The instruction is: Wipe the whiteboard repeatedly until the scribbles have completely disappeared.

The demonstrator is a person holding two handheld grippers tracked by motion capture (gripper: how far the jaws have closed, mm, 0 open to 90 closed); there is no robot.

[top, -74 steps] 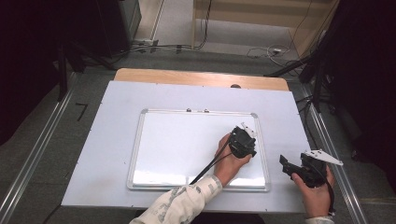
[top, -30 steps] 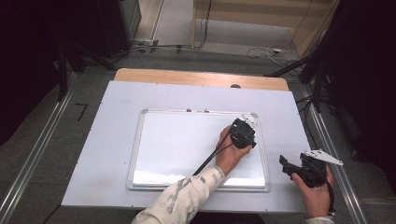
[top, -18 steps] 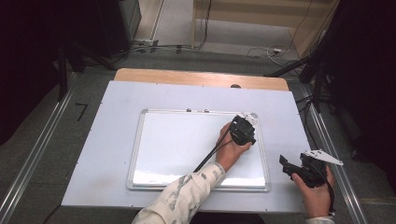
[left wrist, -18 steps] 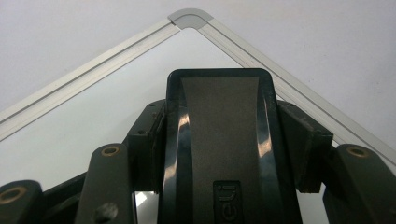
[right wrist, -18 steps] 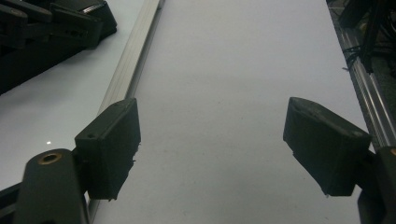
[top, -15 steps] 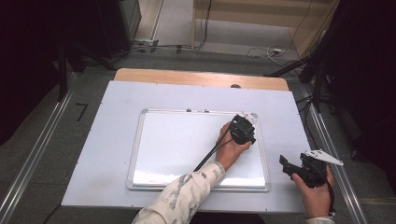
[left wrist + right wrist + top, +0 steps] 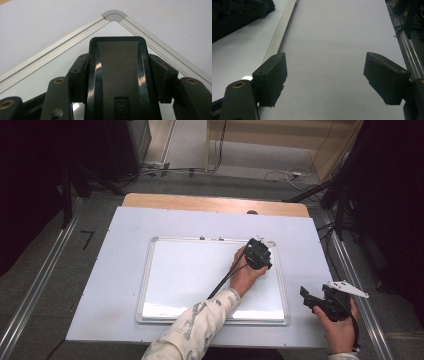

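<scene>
left tool (image 7: 258, 255) clamped, arm stretched forward; right tool (image 7: 320, 301) gaping, held low.

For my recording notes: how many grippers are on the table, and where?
2. The left gripper, clamped on a black eraser, is at the whiteboard's far right corner; the right gripper, open, is right of the board.

No legible txt on eraser (image 7: 117, 82)
</scene>
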